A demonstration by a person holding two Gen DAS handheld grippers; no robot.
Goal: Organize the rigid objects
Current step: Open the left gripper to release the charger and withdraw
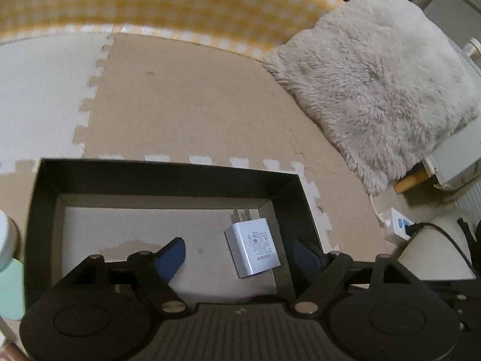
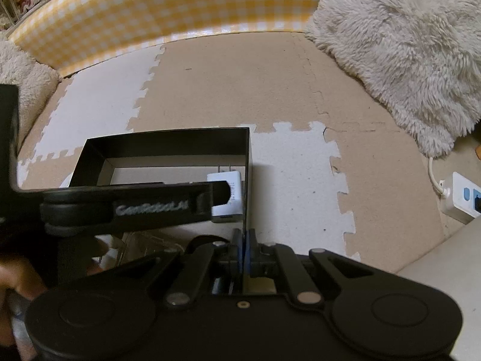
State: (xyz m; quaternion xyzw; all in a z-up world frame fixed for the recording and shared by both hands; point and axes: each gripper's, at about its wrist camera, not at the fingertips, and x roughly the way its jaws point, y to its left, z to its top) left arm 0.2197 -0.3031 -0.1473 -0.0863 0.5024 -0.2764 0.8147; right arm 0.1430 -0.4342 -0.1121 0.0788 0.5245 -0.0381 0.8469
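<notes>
A shallow black box (image 1: 168, 170) lies on the foam mat. Inside it, near the right wall, a white plug charger (image 1: 252, 248) lies flat with its prongs pointing away. My left gripper (image 1: 240, 258) hangs open over the box, its blue pads (image 1: 171, 260) well apart on either side of the charger and not touching it. In the right wrist view the box (image 2: 168, 141) and charger (image 2: 227, 209) show again, partly behind the left gripper's black finger (image 2: 150, 201). My right gripper (image 2: 246, 249) is shut on the box's right wall, one pad on each side.
A fluffy cushion (image 1: 375, 90) lies at the right, with a white power strip (image 1: 396, 225) and cable below it. A yellow checked bumper (image 1: 150, 9) borders the beige and white puzzle mat (image 1: 180, 105). A mint-green item (image 1: 10, 288) sits left of the box.
</notes>
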